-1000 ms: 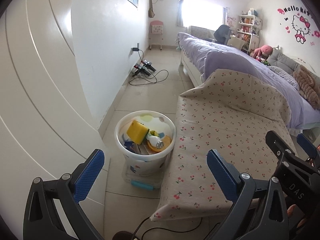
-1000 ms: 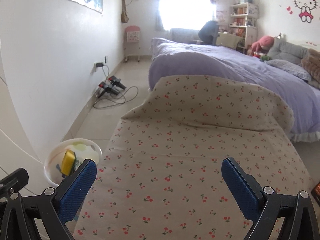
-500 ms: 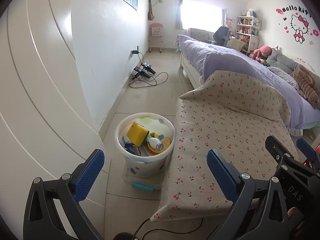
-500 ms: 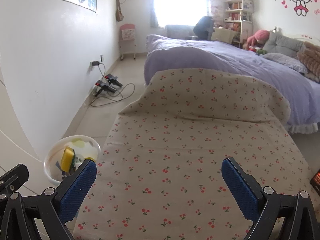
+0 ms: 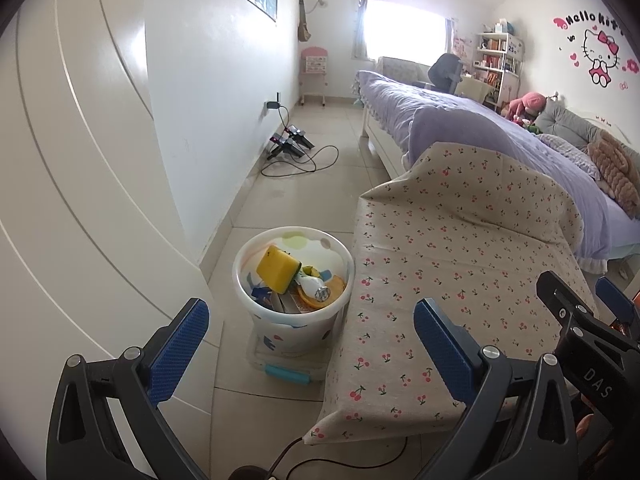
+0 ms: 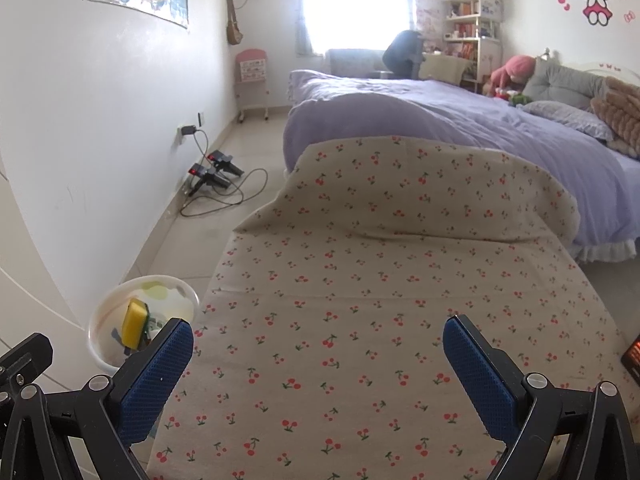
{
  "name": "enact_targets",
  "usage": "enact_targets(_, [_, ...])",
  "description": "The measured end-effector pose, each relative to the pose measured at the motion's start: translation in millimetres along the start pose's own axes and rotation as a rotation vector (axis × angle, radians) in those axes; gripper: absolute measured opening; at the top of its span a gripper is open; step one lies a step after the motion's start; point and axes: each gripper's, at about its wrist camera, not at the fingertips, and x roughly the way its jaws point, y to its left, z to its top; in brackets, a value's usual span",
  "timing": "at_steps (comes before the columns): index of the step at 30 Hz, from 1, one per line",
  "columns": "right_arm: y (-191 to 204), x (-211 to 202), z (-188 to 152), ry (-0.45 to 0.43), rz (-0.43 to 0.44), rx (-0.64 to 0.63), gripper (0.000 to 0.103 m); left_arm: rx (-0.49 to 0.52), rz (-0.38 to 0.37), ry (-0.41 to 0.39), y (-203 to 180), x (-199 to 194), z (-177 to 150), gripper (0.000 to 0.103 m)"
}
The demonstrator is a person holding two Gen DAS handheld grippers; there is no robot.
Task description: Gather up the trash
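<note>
Both the left gripper (image 5: 308,344) and right gripper (image 6: 318,364) hold their jaws apart, empty; the trash bucket (image 5: 294,314) sits ahead between the left jaws, beside the cherry-print bench (image 6: 360,320).

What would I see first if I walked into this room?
Probably the white bin on the floor by the left wall, stuffed with trash and topped by a bright yellow sponge. Right beside it stretches the cherry-print cloth, with the purple bed behind it.
</note>
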Motion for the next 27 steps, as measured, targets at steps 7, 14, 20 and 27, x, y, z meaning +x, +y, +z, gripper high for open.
enact_targets(7, [0.1,0.6,-0.2,0.002,0.003,-0.001,0.102,-0.001,-0.003,-0.005,-0.4,-0.9,0.1,0.103])
enact_targets(14, [2.4,0.6,-1.1,0.003,0.003,-0.002,0.102,0.000,-0.002,-0.005,-1.6,-1.5,0.2,0.103])
enact_targets(20, [3.9,0.5,-1.8,0.005,0.004,0.000,0.102,-0.001,0.000,-0.004,-1.9,-1.6,0.4,0.103])
enact_targets(27, [8.1,-0.5,-1.6,0.008,0.009,0.004,0.102,-0.007,0.003,-0.002,-0.2,-2.1,1.1,0.103])
